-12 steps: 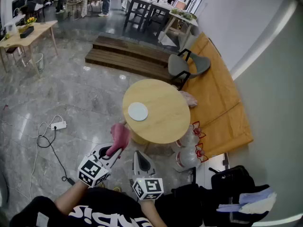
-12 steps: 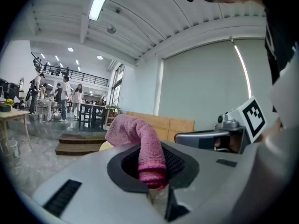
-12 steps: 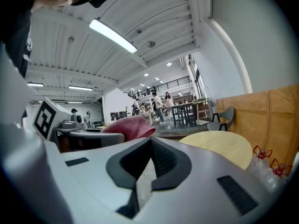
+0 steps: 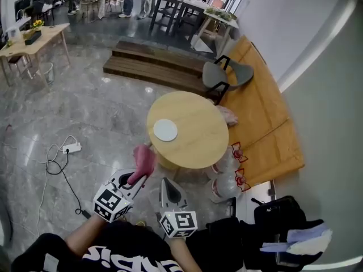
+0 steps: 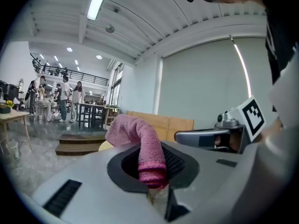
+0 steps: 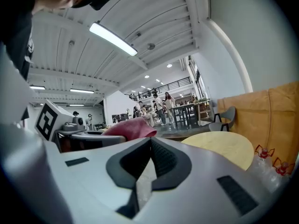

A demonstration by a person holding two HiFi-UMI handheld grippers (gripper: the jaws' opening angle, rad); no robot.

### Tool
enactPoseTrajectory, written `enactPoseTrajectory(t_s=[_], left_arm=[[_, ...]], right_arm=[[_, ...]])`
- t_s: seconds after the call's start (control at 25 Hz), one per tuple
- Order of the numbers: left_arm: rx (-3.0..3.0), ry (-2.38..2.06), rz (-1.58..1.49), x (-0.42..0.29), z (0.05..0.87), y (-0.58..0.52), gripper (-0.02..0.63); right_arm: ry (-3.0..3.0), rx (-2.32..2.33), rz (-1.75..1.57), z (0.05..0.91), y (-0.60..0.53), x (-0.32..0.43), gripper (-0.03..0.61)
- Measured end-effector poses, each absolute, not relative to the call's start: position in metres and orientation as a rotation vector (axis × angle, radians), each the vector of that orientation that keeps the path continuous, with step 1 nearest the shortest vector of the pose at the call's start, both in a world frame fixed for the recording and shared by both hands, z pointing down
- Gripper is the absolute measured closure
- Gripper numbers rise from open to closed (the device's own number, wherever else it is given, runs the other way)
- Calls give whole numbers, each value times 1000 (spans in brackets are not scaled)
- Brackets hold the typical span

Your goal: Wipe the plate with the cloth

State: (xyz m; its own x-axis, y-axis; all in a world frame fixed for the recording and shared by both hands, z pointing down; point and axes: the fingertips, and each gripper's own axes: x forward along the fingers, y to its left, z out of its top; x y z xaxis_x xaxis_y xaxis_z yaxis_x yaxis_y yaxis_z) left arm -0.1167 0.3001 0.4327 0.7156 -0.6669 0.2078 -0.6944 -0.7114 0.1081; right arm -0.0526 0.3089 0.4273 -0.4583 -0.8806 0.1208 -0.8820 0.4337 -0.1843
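Note:
A white plate (image 4: 165, 130) lies on the left part of a round wooden table (image 4: 195, 146). My left gripper (image 4: 138, 178) is shut on a pink cloth (image 4: 144, 159), which sticks up and forward out of its jaws just short of the table's near edge. In the left gripper view the pink cloth (image 5: 145, 148) folds over between the jaws. My right gripper (image 4: 169, 190) hangs beside the left one, below the table's near edge, shut with nothing in it. The right gripper view shows the cloth (image 6: 130, 127) at the left and the table top (image 6: 219, 146) ahead.
A grey chair (image 4: 222, 78) stands behind the table by an orange bench (image 4: 261, 118). Water bottles (image 4: 224, 180) sit on the floor at the table's right. A power strip with cable (image 4: 69, 149) lies on the floor to the left. Wooden steps (image 4: 153, 67) are farther back.
Both grippers and the cloth hold almost the same place; the view has shifted only slightly.

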Motion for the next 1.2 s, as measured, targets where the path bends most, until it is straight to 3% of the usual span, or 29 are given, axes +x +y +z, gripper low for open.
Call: enactPoseTrajectory(t_s=[1.2], left_arm=[[2741, -1117, 168, -70, 437, 249, 562]], right_arm=[[-2682, 1560, 375, 452, 281, 3, 557]])
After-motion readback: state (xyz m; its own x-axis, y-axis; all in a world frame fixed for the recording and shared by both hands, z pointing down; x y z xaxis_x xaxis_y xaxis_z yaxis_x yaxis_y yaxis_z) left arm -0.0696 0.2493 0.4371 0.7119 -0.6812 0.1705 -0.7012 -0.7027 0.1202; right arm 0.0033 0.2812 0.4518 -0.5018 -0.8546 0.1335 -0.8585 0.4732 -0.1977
